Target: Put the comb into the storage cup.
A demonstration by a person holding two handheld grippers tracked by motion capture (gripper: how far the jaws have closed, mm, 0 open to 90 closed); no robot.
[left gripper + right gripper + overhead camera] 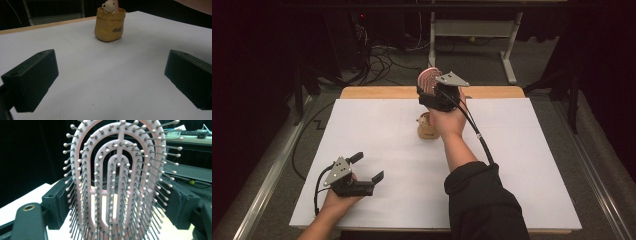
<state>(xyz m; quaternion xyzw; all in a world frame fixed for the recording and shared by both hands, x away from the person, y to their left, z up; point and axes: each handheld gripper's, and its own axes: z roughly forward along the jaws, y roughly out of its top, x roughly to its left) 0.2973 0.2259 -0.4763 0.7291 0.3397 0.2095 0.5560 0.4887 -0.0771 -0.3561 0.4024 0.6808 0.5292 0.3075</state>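
Pink hairbrush (117, 180) stands closest to the lens in the right gripper view, its vented oval head upright, bristles facing the camera, with the black fingers (56, 205) of the right gripper (432, 90) clenched on its two edges. In the high view that gripper is held up at about twelve o'clock, above the far part of the white counter (522, 165), directly over a small yellow bag-shaped holder (428, 131) with a little bear figure (109, 6) at its rim. At about seven o'clock, the left gripper (368, 167) rests low by the counter's near edge, fingers (32, 80) spread wide, released, grasping nothing, pointing toward the holder, well apart from it.
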